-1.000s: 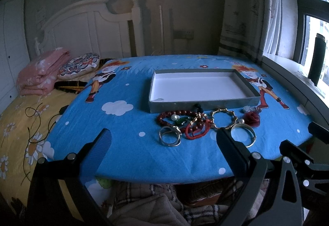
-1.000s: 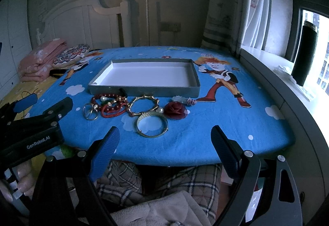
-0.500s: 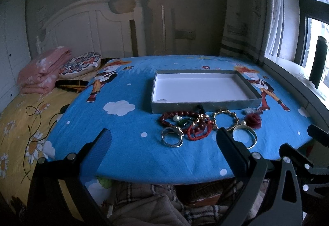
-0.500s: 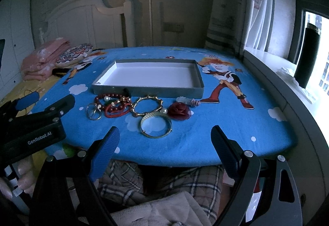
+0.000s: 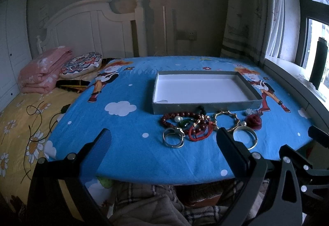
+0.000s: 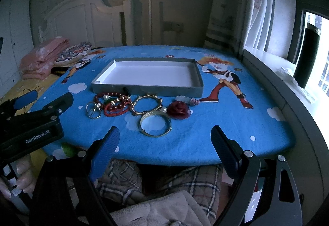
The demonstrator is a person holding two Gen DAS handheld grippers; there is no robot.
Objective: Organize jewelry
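Both hand-held grippers are black with silver screws and blue finger pads; one carries white "GenRobot.AI" lettering. Plaid trousers.

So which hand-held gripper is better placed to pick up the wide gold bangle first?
Probably the right hand-held gripper: its open jaws frame the wide gold bangle almost dead ahead. In the left wrist view that bangle sits partly behind the right finger of the left hand-held gripper, which lines up with the silver rings.

A shallow tray sits mid-bench. Before its near wall lies a cluster of bracelets, a flower piece to their right, a bangle nearest.
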